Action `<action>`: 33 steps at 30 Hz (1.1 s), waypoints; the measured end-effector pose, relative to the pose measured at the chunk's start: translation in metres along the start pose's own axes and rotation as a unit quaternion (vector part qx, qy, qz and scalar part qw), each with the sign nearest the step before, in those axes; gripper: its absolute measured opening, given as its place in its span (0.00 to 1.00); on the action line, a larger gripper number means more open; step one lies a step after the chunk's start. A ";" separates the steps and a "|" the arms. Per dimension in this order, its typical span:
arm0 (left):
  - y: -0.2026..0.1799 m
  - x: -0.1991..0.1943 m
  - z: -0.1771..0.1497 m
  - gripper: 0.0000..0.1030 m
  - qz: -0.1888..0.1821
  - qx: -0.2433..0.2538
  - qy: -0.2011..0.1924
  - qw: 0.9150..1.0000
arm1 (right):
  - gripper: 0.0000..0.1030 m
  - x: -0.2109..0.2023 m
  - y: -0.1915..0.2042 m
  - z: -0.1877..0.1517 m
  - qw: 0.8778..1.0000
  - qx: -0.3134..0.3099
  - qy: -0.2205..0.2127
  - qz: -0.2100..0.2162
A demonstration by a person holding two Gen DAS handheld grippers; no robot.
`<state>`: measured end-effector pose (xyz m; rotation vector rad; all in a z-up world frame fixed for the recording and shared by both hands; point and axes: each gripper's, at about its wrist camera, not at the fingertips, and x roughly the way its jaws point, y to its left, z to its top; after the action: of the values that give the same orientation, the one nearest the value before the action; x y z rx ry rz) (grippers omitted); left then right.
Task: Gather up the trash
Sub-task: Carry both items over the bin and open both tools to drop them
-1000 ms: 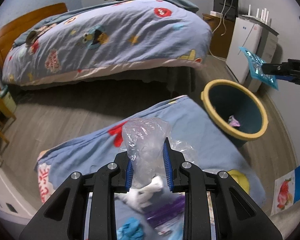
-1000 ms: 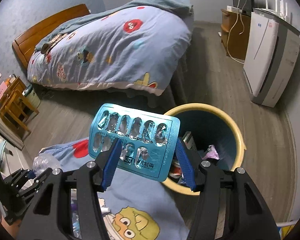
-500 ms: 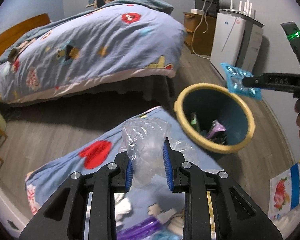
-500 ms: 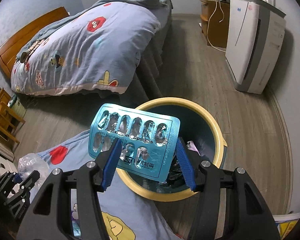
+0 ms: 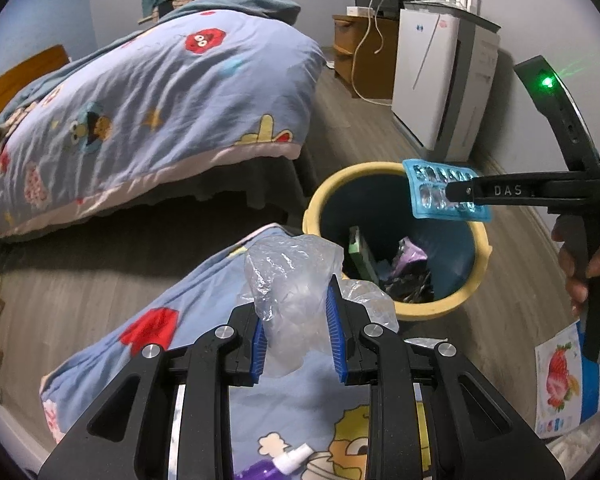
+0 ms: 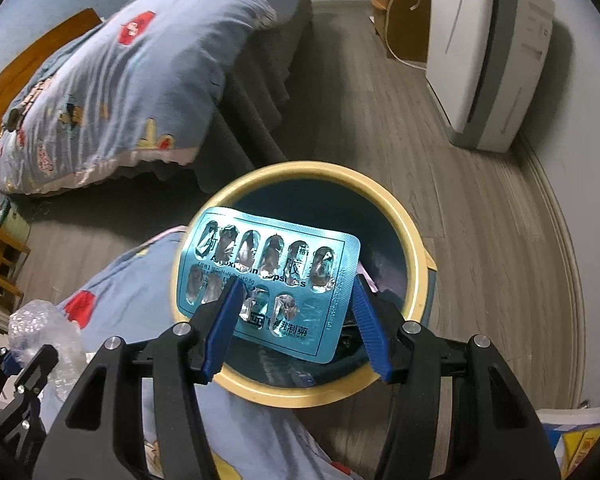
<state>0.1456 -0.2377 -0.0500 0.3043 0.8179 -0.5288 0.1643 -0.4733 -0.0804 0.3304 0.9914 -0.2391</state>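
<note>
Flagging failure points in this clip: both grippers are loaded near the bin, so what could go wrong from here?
1. The blister pack is flat and hangs over the trash bin near its rim; released from the right gripper, it could flutter or glance off onto the floor.
2. The crumpled plastic bag in the left gripper is not yet over the bin; light film may cling to the jaws or drift onto the blue cover.

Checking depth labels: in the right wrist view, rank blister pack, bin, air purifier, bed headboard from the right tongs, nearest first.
1. Blister pack, clamped in the right tongs.
2. Bin, just beyond, below the pack.
3. Air purifier, upper right, by the wall.
4. Headboard, far left; close call with the purifier.
</note>
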 end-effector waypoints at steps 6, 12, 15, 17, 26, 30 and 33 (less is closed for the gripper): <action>-0.005 0.012 0.002 0.27 -0.004 0.011 0.009 1.000 | 0.54 0.012 -0.015 -0.002 0.999 0.031 0.013 -0.008; -0.015 0.028 0.009 0.27 -0.013 0.015 0.016 1.000 | 0.54 0.016 -0.018 0.000 1.000 0.018 -0.006 -0.015; -0.023 0.039 0.012 0.27 -0.021 0.019 0.024 0.999 | 0.54 0.023 -0.024 -0.003 0.999 0.001 -0.011 -0.034; -0.031 0.046 0.014 0.27 -0.024 0.026 0.029 0.999 | 0.54 0.029 -0.029 -0.005 0.999 0.006 -0.005 -0.037; -0.061 0.076 0.017 0.27 -0.032 0.060 0.039 0.997 | 0.54 0.044 -0.045 -0.009 0.998 0.055 0.022 -0.026; -0.072 0.093 0.015 0.27 -0.025 0.082 0.049 0.995 | 0.54 0.047 -0.044 -0.009 0.998 0.056 0.026 -0.028; -0.075 0.100 0.017 0.29 -0.024 0.087 0.046 0.995 | 0.54 0.046 -0.041 -0.006 0.998 0.054 0.017 -0.026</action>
<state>0.1708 -0.3402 -0.1186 0.4738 0.8716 -0.6362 0.1695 -0.5111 -0.1293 0.4092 1.0231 -0.3353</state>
